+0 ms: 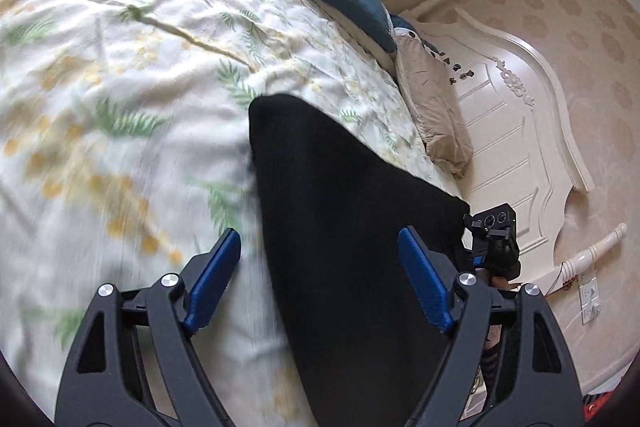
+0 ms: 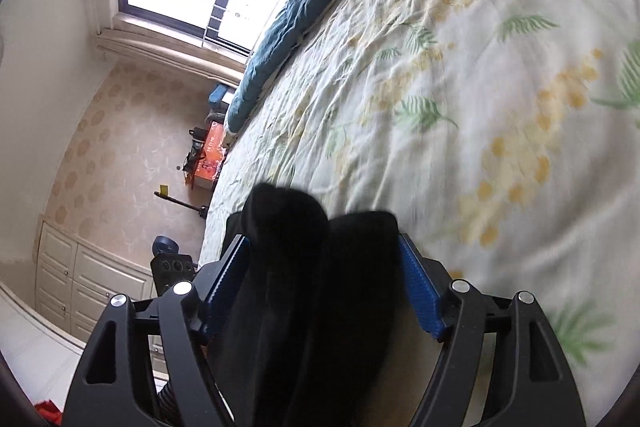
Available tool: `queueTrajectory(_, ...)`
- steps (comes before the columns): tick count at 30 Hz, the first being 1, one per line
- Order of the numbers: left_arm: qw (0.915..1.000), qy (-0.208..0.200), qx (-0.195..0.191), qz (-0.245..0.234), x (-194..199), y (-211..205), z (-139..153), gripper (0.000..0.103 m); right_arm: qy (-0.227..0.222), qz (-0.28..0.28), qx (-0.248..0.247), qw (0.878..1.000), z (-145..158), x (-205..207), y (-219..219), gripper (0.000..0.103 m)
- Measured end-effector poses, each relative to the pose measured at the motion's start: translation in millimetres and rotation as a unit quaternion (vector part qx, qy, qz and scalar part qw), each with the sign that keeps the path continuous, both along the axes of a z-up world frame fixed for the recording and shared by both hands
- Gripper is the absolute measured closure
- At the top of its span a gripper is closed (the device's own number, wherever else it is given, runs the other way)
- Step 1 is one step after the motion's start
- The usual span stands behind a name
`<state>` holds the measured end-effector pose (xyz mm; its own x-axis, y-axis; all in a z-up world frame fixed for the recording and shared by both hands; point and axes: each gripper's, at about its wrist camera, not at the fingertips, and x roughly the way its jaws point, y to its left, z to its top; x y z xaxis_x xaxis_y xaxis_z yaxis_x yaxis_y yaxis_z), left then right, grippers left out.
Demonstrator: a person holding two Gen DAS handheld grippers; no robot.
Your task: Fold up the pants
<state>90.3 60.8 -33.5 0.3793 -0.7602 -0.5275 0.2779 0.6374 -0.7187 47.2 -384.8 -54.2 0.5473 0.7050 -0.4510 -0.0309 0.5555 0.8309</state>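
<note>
Here the black pants (image 1: 344,227) lie on the bed's floral sheet (image 1: 120,75), and the left gripper (image 1: 320,275) stands released with its blue pads spread wide, the cloth lying under the gap nearer the right-hand pad without being pinched. The right gripper (image 2: 324,287) is also spread wide, bunched black cloth filling the space between its pads; whether they press on it I cannot tell. A blue quilt (image 2: 288,11) runs along the bed's far edge.

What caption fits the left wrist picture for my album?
Open hand-held gripper over black pants lying on a flowery bedspread.
</note>
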Motion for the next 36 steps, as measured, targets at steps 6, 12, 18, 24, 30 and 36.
queueTrajectory(6, 0.9997, 0.014, 0.013, -0.015, 26, -18, -2, 0.023, 0.000, 0.004, -0.005, 1.000, -1, 18, 10, 0.027)
queueTrajectory(12, 0.9981, 0.015, 0.054, -0.025, 30, -31, -8, 0.064, 0.012, 0.005, -0.015, 1.000, -9, 20, 11, 0.062)
queueTrajectory(18, 0.9985, -0.002, 0.053, -0.015, 30, -27, 5, 0.079, -0.020, -0.007, -0.004, 1.000, 3, 15, 10, 0.070)
queueTrajectory(24, 0.9975, -0.024, 0.067, -0.005, 46, -28, 22, 0.080, -0.044, -0.011, -0.011, 0.999, 23, 36, 13, 0.072)
queueTrajectory(30, 0.9962, -0.029, 0.082, 0.008, 94, -29, 34, 0.080, -0.052, -0.019, -0.001, 0.998, 30, 86, 12, 0.073)
queueTrajectory(36, 0.9937, -0.020, 0.110, 0.005, 137, -37, 31, 0.079, -0.033, -0.032, 0.005, 0.999, 21, 130, 5, 0.073)
